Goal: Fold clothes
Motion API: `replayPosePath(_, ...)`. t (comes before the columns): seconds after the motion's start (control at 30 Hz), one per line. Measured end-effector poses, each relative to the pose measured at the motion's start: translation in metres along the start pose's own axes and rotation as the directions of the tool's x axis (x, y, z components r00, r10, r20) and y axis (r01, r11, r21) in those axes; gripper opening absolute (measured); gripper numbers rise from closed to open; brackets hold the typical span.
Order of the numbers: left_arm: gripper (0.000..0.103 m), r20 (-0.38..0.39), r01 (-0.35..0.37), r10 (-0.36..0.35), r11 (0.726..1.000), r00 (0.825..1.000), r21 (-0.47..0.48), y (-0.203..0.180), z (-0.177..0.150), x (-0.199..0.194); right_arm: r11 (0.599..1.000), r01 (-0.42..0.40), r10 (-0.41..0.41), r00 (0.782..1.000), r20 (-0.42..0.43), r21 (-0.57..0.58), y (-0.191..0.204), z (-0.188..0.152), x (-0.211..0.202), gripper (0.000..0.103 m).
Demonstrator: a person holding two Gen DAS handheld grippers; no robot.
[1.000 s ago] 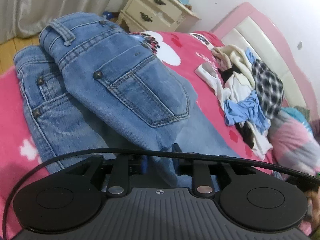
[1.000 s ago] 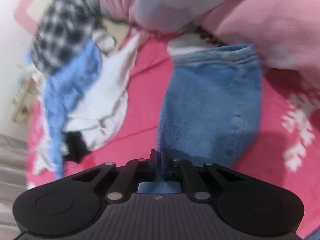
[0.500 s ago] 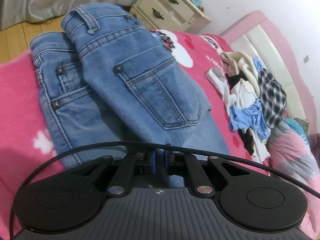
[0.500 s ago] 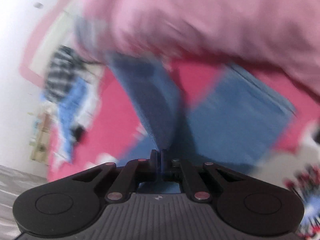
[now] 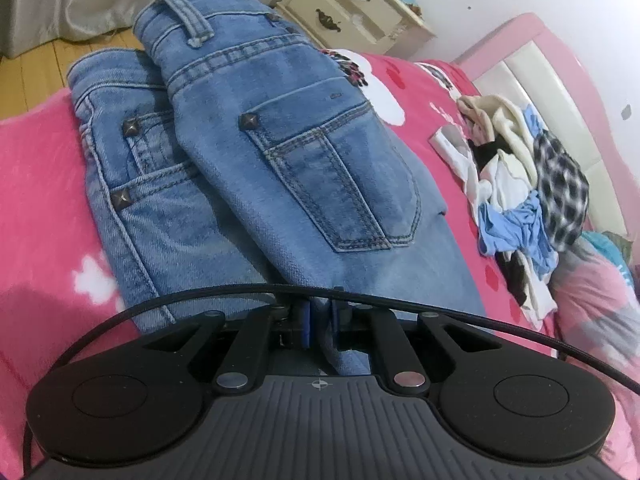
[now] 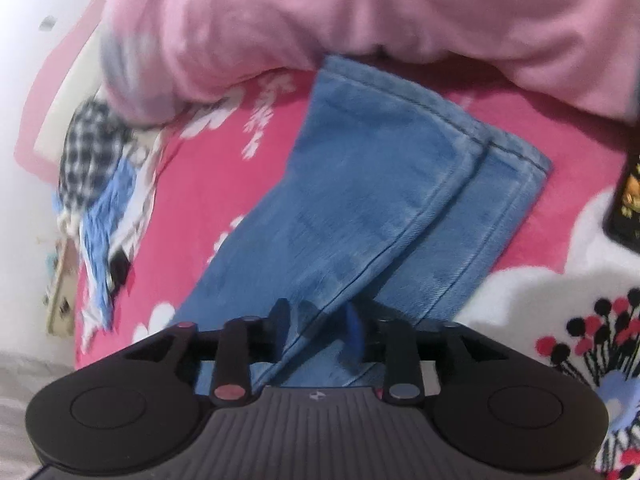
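Bed (image 5: 36, 184), pink blanket with white flower print, fills both views.
Quilt (image 6: 360, 20), pale pink, bunched across the top of the right wrist view, touching the hem ends of the jeans.
Jeans (image 5: 304, 168), blue denim, folded lengthwise so one seat half overlaps the other; waistband at upper left of the left wrist view, back pocket at centre, legs running down to the lower edge.
Clothes pile (image 5: 520, 188), mixed white, blue and checked garments, right of frame, well apart from the jeans.
Nightstand (image 5: 352, 12), cream, two drawers, top centre.
Left tool (image 5: 319, 322), bottom centre, clamped on a fold of denim.
Right tool (image 6: 318, 334), bottom centre, fingers parted with the leg fabric lying between them; hems extend toward upper right.
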State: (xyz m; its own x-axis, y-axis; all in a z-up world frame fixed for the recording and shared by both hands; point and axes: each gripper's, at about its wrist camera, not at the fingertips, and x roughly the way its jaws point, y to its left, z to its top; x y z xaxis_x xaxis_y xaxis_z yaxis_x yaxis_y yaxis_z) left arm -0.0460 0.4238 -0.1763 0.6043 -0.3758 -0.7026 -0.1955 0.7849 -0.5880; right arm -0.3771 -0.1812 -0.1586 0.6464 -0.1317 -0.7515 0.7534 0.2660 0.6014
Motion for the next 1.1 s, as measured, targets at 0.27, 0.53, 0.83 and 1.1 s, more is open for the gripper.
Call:
replayPosePath(0.27,0.010,-0.006,-0.008,0.008,0.999,1.000,-0.035,0.003,0.001,0.004,0.985,-0.065,0.049,0.994,0.101,0.162,-0.030,0.007,0.001,0.031)
replayPosePath(0.53,0.006,0.017,-0.036,0.036,0.999,0.999,-0.019,-0.003,-0.003,0.003,0.999,-0.010,0.015,0.986,0.164,-0.032,-0.006,0.006,-0.010,0.005)
replayPosePath(0.83,0.002,0.036,0.019,-0.020,0.999,0.999,0.037,-0.009,0.001,-0.024,0.949,0.056,0.018,0.973,0.232,-0.311,0.036,-0.004,-0.064,0.003)
replayPosePath(1.1,0.005,-0.024,0.005,-0.006,0.999,1.000,-0.032,0.018,-0.008,-0.011,0.933,0.196,-0.194,0.980,0.037,-0.303,0.003,-0.006,-0.031,0.014)
